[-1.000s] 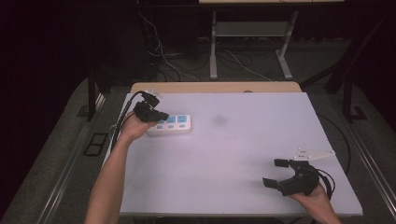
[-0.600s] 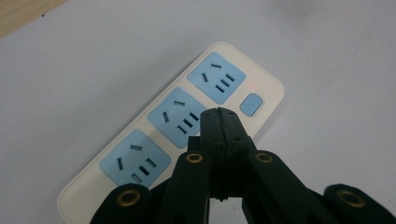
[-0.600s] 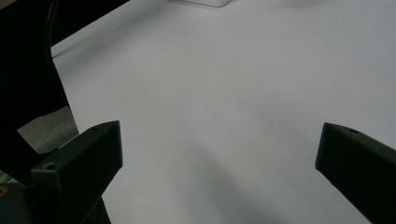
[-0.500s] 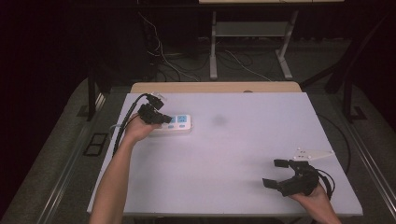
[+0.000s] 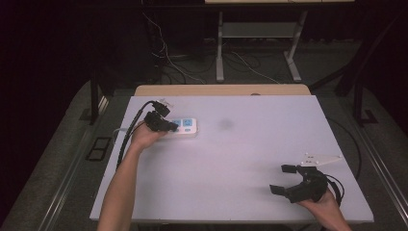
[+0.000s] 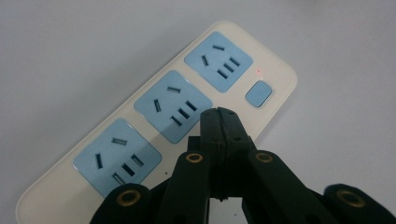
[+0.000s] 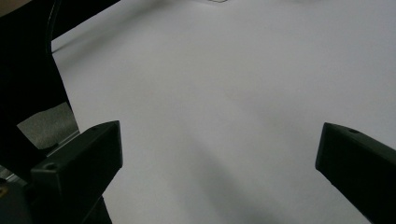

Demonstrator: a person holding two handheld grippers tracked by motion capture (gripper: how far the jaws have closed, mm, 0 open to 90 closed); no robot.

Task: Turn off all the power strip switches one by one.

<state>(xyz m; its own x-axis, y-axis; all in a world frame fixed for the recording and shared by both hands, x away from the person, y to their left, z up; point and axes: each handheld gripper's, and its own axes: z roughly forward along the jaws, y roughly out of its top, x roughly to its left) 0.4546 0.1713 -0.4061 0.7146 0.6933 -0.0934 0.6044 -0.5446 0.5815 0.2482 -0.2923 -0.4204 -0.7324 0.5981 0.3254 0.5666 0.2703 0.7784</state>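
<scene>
Cream power strip lying flat at the far left of the white table, three blue sockets and a small blue switch on top, a tiny red light beside the switch. Left gripper over the strip's near end in the high view, jaws pressed fully together with nothing between them; in the left gripper view, tips poised above the strip's edge, next to the middle socket, contact with the strip impossible to judge. Black cable trailing back from it along the forearm. Right gripper well apart from the strip, near the front right corner, jaws spread wide and holding nothing, bare tabletop between them in the right gripper view. Grey three-cornered plate sitting atop that gripper. Beyond the table, dark floor with loose wires.
</scene>
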